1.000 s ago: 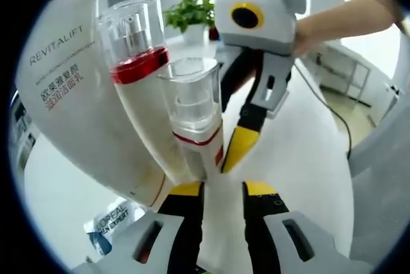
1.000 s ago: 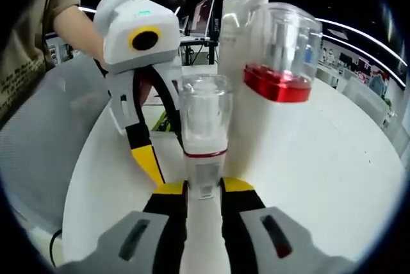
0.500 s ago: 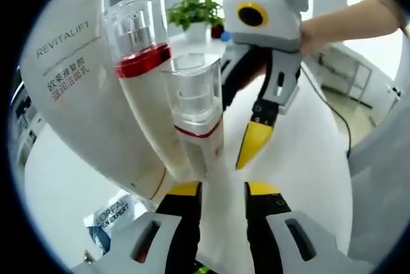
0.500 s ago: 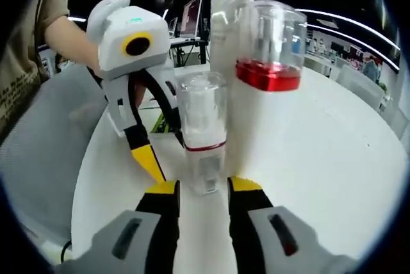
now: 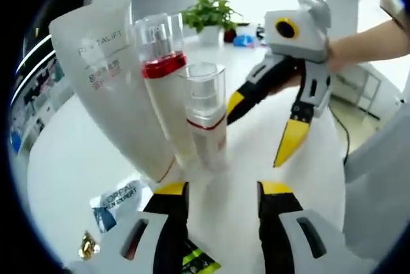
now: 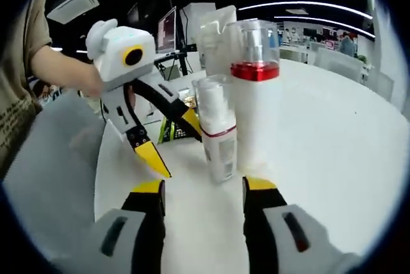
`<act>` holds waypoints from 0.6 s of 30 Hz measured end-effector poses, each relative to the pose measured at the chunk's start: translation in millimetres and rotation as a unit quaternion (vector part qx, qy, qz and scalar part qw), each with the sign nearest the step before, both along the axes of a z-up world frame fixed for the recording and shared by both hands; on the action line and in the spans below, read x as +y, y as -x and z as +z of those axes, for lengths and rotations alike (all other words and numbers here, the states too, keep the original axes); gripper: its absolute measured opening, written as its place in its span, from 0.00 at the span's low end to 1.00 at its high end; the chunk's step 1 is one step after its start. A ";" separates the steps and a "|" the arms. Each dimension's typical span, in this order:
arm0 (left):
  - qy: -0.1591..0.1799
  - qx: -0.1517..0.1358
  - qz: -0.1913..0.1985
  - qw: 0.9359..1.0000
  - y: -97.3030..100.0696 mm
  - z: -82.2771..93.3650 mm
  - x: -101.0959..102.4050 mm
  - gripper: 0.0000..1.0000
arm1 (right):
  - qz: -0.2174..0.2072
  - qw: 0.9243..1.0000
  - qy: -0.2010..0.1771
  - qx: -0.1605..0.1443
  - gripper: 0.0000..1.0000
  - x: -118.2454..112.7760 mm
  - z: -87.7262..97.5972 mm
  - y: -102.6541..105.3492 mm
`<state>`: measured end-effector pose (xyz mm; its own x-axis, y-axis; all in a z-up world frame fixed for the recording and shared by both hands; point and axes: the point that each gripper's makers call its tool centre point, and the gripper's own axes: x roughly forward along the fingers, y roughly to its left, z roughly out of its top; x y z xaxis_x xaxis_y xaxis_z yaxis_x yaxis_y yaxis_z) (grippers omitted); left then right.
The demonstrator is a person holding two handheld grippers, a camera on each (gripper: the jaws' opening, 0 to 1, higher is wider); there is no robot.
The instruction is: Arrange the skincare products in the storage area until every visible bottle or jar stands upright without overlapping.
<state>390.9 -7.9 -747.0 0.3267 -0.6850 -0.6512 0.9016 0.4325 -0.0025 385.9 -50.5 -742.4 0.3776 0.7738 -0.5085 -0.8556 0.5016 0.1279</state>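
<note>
I read "REVITALIFT" across the tall white tube (image 5: pixel 106 88), with smaller lines under it too fine for me to make out; low beside the tube lies a flat pack (image 5: pixel 120 200) printed "L'OREAL MEN EXPERT"; a small gold thing (image 5: pixel 88 246) sits near that pack, too small to name.

The small pump bottle (image 5: pixel 206 120) stands upright on the white table (image 5: pixel 61 159), clear cap on top and a red band below it; just beside it stands the taller bottle (image 5: pixel 163 88) with a broad red collar, and the tube stands right behind that, the three close together; I cannot tell whether they touch.

My left tool (image 5: pixel 218 191) is wide, yellow tips either side of the small bottle's base and gripping nothing; my right tool (image 6: pixel 202 187) is wide too, the small bottle (image 6: pixel 216 127) just ahead of its tips and apart from them.

From the left gripper view I see the right tool (image 5: pixel 269 123) past the small bottle, spread, with a hand (image 5: pixel 343 43) on it; beyond the bottle a potted plant (image 5: pixel 211 15) and bright windows; from the right gripper view, the left tool (image 6: pixel 168 141) beside the small bottle, the taller bottle (image 6: pixel 253 95), a dark room with ceiling light strips, a monitor (image 6: pixel 168 31), and a green-and-black packet (image 6: pixel 174 130) behind the left tool.
</note>
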 end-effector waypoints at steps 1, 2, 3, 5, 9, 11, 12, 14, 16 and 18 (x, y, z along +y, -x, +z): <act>0.001 0.001 0.004 1.000 0.4 1.1 1.9 0.42 | -0.001 1.000 0.001 0.000 0.52 0.5 0.3 1.9; 0.003 0.002 0.009 1.000 1.0 3.0 4.6 0.43 | -0.003 1.000 0.003 0.000 0.52 1.2 0.8 4.4; 0.003 0.001 0.013 1.000 1.3 4.1 6.5 0.45 | -0.006 1.000 0.003 0.001 0.54 1.6 1.4 5.7; 0.002 0.004 0.020 1.000 2.8 5.8 11.1 0.49 | -0.017 1.000 -0.001 0.002 0.55 2.4 4.3 8.2; 0.007 -0.001 0.025 1.000 10.7 11.3 21.1 0.54 | -0.051 0.999 -0.015 0.006 0.61 6.1 10.1 14.5; 0.011 -0.003 0.026 1.000 16.5 14.8 26.0 0.57 | -0.069 0.997 -0.031 0.005 0.66 10.1 13.6 17.3; 0.011 -0.002 0.027 1.000 18.7 15.4 28.1 0.59 | -0.075 0.996 -0.038 0.006 0.69 12.2 15.0 19.6; 0.009 0.000 0.035 0.999 23.9 15.6 35.1 0.62 | -0.081 0.996 -0.038 0.009 0.73 16.3 15.5 27.7; 0.010 0.006 0.047 0.999 28.8 15.0 42.2 0.65 | -0.084 0.996 -0.034 0.008 0.76 19.9 16.8 35.1; 0.010 0.011 0.059 0.998 33.7 14.6 49.2 0.68 | -0.088 0.995 -0.037 0.011 0.77 22.2 19.4 41.2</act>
<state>357.2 41.3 -732.3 0.3916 -0.6553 -0.6459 0.8439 0.5356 -0.0319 344.7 -28.3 -723.0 0.5001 0.7322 -0.4624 -0.7519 0.6320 0.1876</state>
